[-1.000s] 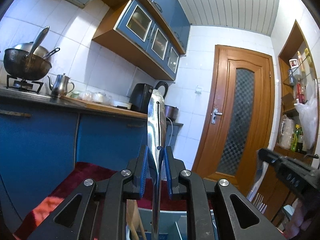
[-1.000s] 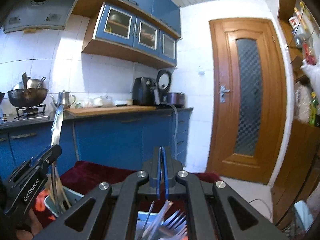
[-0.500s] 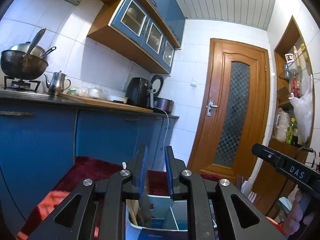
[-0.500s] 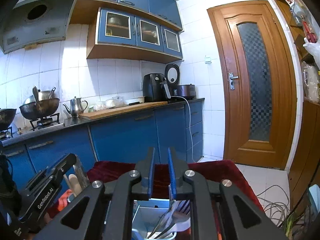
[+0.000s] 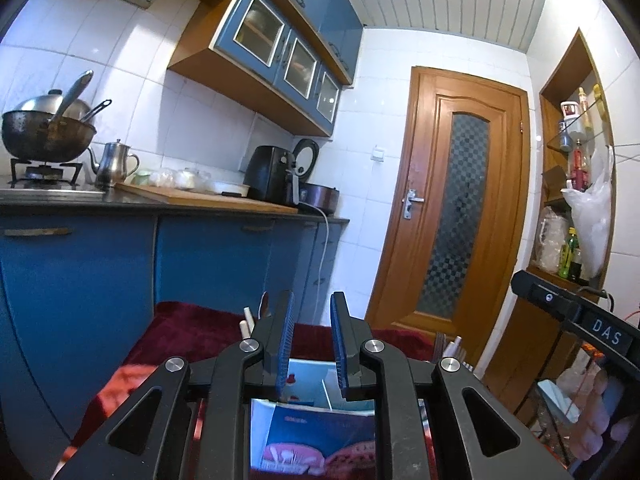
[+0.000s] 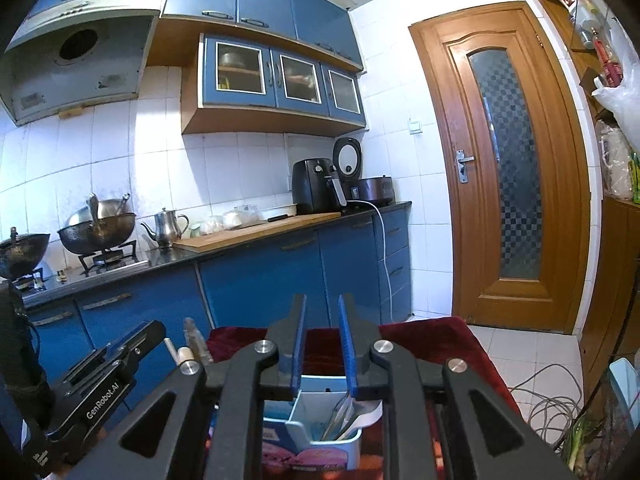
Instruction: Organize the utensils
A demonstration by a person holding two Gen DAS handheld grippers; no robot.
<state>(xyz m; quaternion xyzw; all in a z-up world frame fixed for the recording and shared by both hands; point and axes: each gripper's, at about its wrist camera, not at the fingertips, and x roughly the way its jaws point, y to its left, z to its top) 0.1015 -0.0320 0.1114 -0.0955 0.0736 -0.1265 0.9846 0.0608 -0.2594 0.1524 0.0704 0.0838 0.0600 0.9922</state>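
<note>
My left gripper (image 5: 311,342) is open and empty above a light-blue divided utensil box (image 5: 312,432) on a dark red cloth (image 5: 188,332). Wooden and metal utensil tips (image 5: 256,316) stick up just left of its fingers. My right gripper (image 6: 322,346) is open and empty above the same box (image 6: 320,436). Metal forks and spoons (image 6: 344,416) stand in the box's right compartment. The left gripper body (image 6: 96,384) shows at lower left of the right wrist view, with utensil tips (image 6: 188,344) beside it.
A blue kitchen counter (image 6: 260,272) with a stove, wok (image 5: 44,140), kettle, cutting board and air fryer runs behind the cloth-covered table. A wooden door (image 6: 512,168) stands right. Shelves with bottles (image 5: 576,184) are far right. Cables (image 6: 560,384) lie on the floor.
The left gripper opened and let go of the metal utensil it held upright; it now stands in the box. The right gripper opened too. Both views rose slightly.
</note>
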